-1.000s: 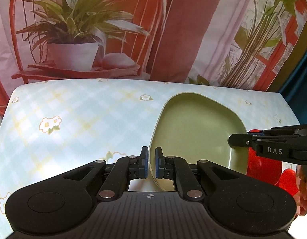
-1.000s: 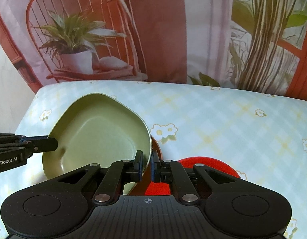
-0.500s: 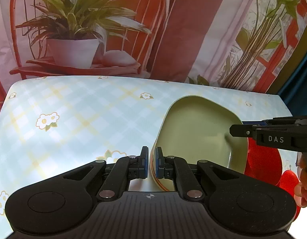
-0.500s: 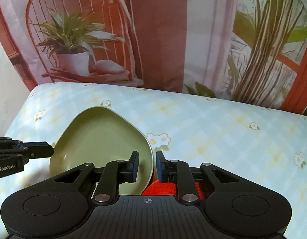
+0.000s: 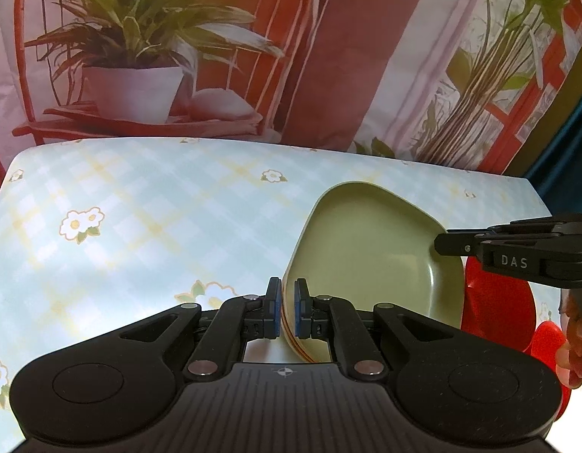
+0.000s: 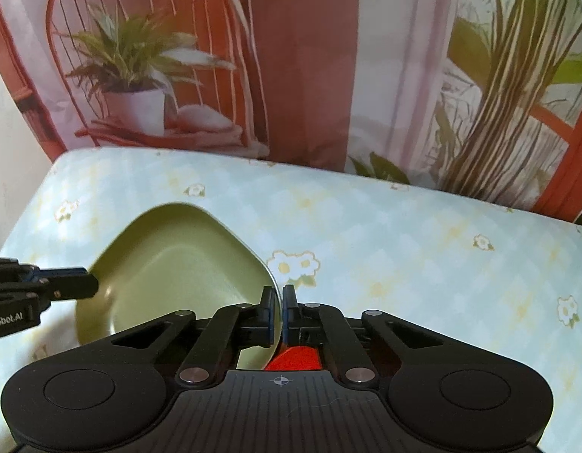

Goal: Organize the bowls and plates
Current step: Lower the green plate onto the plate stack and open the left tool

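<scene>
Two grippers meet on one green plate (image 5: 366, 256) above a worktop (image 5: 140, 219) covered in a pale blue checked cloth with small white flowers. Behind the worktop hangs a printed backdrop (image 5: 328, 56) showing a potted plant on a red chair and tall green stems by a red frame. Red dishes (image 5: 498, 305) lie just to the right of the green plate in the left wrist view, partly hidden by it and by the right gripper; in the right wrist view a red piece (image 6: 294, 356) shows directly under the gripper's fingers. How many red pieces there are cannot be told.

The left gripper (image 5: 287, 313) points steeply down toward the cloth and is clamped on the plate's near left rim, blue pads pressing both faces. Thin orange-brown lines run along the rim edge there. The right gripper (image 6: 277, 317) also angles steeply down and pinches the plate's opposite rim, its fingers drawn together on the thin edge. A bit of a person's hand (image 5: 574, 336) shows behind the right gripper at the frame's right edge.

The plate is a rounded triangle, hollow side up, its narrower end pointing away toward the backdrop and its long axis running from the near edge to the far one.
</scene>
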`<action>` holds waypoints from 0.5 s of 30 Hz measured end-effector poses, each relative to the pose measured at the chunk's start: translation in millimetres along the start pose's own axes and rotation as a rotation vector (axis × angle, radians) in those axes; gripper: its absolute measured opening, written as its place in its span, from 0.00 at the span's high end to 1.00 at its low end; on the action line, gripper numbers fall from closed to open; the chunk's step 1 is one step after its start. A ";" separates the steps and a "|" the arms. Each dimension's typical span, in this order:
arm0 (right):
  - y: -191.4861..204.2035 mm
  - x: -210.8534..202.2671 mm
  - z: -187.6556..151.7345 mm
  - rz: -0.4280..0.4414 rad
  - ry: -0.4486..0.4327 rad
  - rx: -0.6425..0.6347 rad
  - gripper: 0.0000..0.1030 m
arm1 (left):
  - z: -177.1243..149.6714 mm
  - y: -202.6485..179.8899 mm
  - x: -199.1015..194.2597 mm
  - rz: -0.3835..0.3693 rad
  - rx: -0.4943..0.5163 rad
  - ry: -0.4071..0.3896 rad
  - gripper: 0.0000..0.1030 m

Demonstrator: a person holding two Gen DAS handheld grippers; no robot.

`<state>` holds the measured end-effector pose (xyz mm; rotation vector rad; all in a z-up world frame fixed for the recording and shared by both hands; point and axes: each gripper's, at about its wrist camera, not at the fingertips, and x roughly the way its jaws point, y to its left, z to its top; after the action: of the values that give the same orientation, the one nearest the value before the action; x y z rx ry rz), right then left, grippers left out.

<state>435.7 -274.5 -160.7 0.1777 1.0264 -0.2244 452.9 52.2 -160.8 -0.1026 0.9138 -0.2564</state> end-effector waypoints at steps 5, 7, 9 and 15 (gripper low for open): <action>-1.5 1.9 0.1 -0.004 0.014 0.004 0.96 | 2.7 -1.0 -3.3 0.015 0.000 -0.006 0.92; -1.9 -1.3 -0.4 -0.002 0.009 0.012 0.95 | 4.2 -2.6 -8.7 0.026 0.002 -0.016 0.92; -3.0 -8.5 -1.3 0.015 -0.014 0.019 0.89 | 6.1 -5.1 -15.4 0.031 0.003 -0.029 0.92; -11.8 -35.4 -2.7 0.035 -0.062 0.013 0.86 | 9.6 -24.6 -34.5 0.013 0.026 -0.054 0.92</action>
<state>412.6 -281.6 -132.0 0.1989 0.9592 -0.2034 436.1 37.3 -123.6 -0.0786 0.8573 -0.2523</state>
